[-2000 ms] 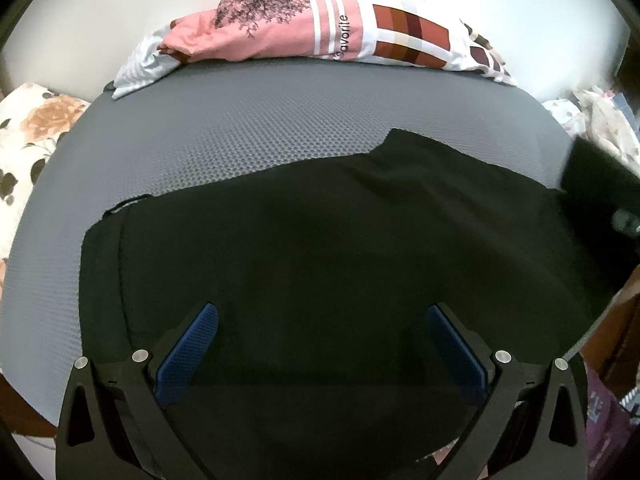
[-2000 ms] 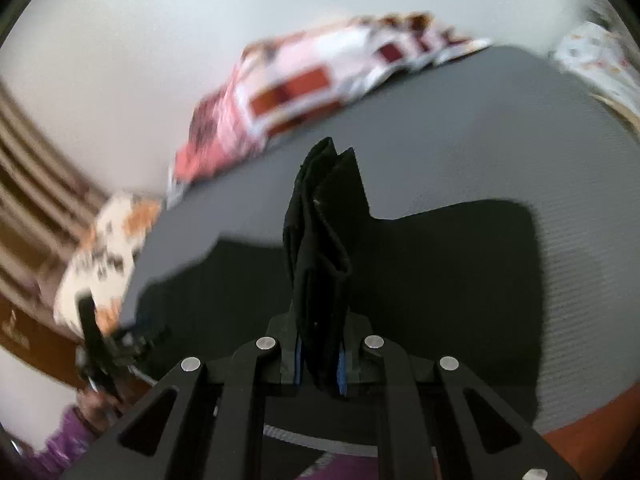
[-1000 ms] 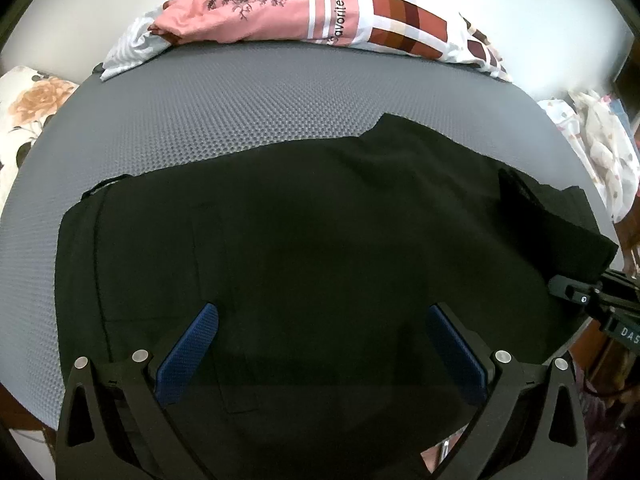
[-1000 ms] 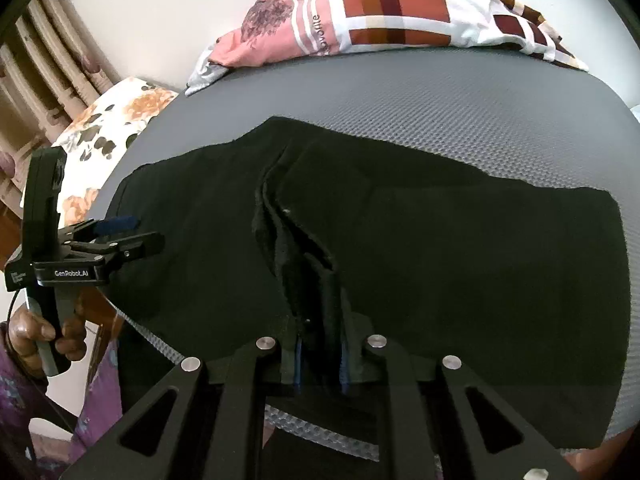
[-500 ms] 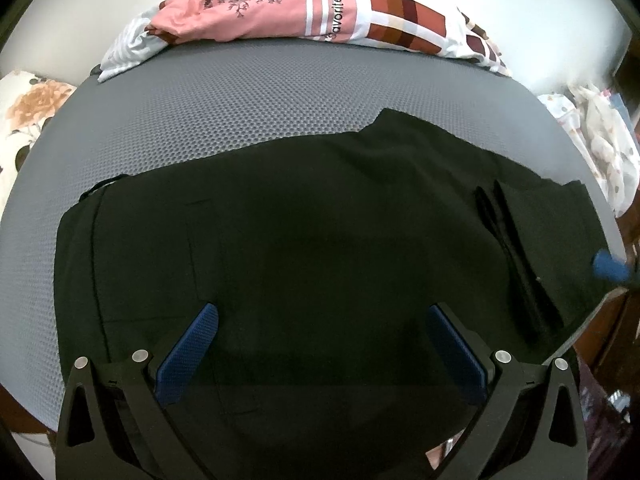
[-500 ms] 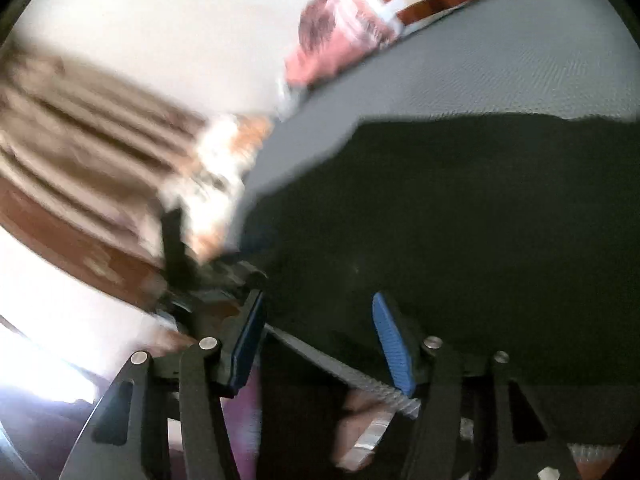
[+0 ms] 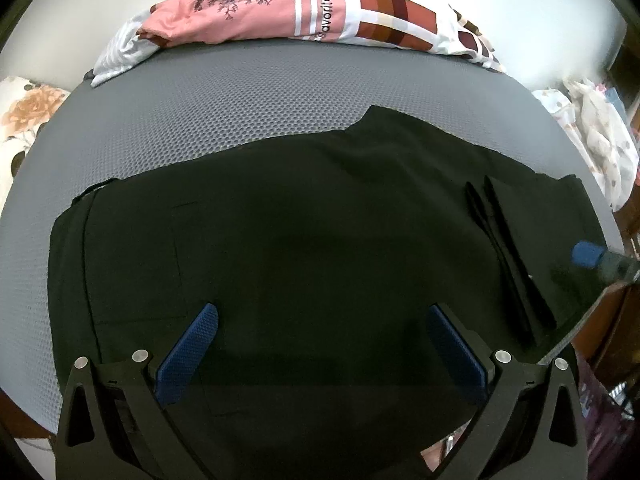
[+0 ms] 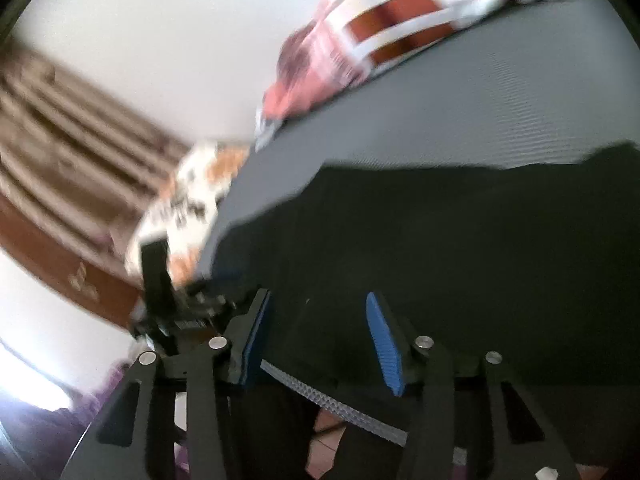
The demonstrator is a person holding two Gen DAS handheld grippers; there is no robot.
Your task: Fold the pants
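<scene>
I see the black pants (image 7: 304,248) spread across the grey mattress (image 7: 240,104), near its front edge — my left gripper (image 7: 320,344) above them, released; right gripper (image 8: 316,336), just closing partway, holds nothing.

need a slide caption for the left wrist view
Open left tool over black pants laid flat on a grey mattress.

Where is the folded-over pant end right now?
In the left wrist view, the folded pant end lies at the right side of the black pants, near the grey mattress edge, beside the right claw's blue tip.
</scene>
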